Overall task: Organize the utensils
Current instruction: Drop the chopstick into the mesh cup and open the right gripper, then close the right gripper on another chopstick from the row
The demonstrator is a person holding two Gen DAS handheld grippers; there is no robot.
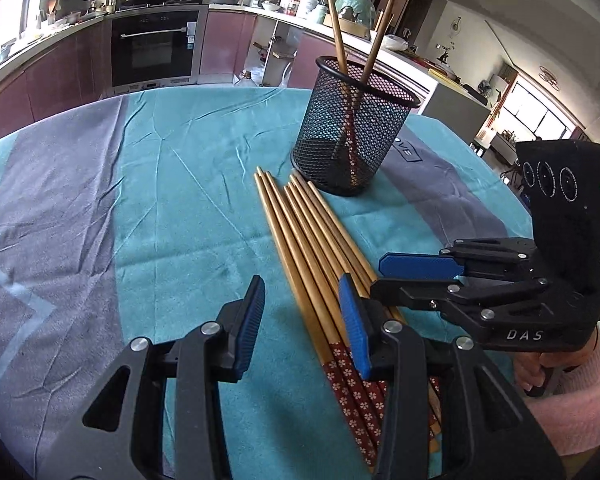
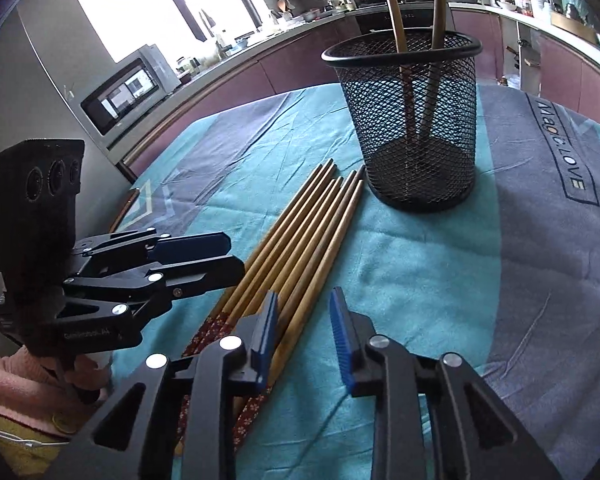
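**Chopsticks wait beside the mesh holder, two already in**

The left gripper (image 1: 302,320) hovers low over the table with its jaws spread and nothing between them; its right finger sits over the patterned ends of the chopstick bundle (image 1: 304,240). The right gripper (image 2: 304,332) is also spread and empty, its left pad just above the outermost stick at the bundle's right side. The loose chopsticks lie side by side near the middle of the table, tips pointing at the mesh holder (image 1: 354,128), which stands just beyond them with two chopsticks (image 1: 336,28) leaning upright inside.

The likely step is picking the next stick. It would go best by taking one from the outer edge of the bundle, closing across its width near the thicker end, so the neighbours are not dragged along. Lifting it clear before tilting it upright should keep the tip from catching the holder's rim.

The sticks are smooth, round, tapered wood, with red flower-printed handles. The holder is black wire mesh with a solid rolled rim, light enough to tip. The tablecloth (image 1: 172,184) is soft, creased, teal and grey.
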